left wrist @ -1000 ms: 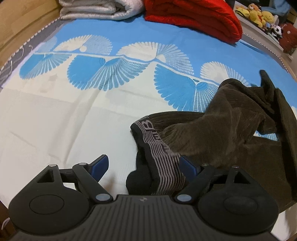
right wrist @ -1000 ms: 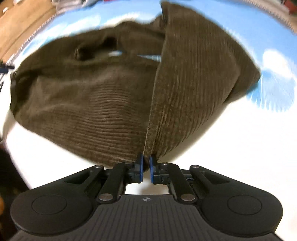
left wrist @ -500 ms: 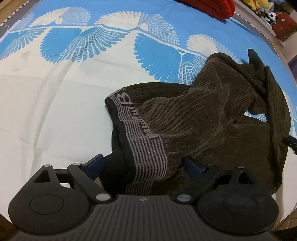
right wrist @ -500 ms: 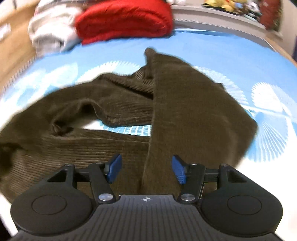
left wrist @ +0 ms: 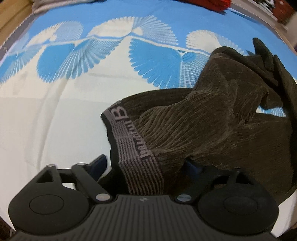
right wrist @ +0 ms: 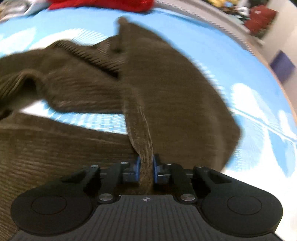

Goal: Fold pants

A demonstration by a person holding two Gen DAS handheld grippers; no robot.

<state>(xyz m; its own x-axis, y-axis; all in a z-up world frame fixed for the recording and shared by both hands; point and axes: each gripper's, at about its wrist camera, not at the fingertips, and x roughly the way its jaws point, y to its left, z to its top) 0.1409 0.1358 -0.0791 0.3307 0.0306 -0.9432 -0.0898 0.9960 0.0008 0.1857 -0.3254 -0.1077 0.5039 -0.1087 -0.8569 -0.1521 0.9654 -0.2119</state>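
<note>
Dark brown corduroy pants lie crumpled on the bed, with the grey striped waistband turned toward my left gripper. Its jaws straddle the waistband end and are closing; the blue pads stand a little apart from the cloth. In the right wrist view a pant leg stretches away from me. My right gripper is closing, and its pads pinch a raised fold along that leg's edge. This view is blurred by motion.
The blue and white patterned bed cover spreads to the left and behind the pants. A red blanket and a grey one lie at the far edge. A ledge with toys runs along the right.
My right gripper, wide over the pant leg half a second ago, has shut on a fold of its edge. The left gripper has narrowed slightly around the waistband and shifted over it.
</note>
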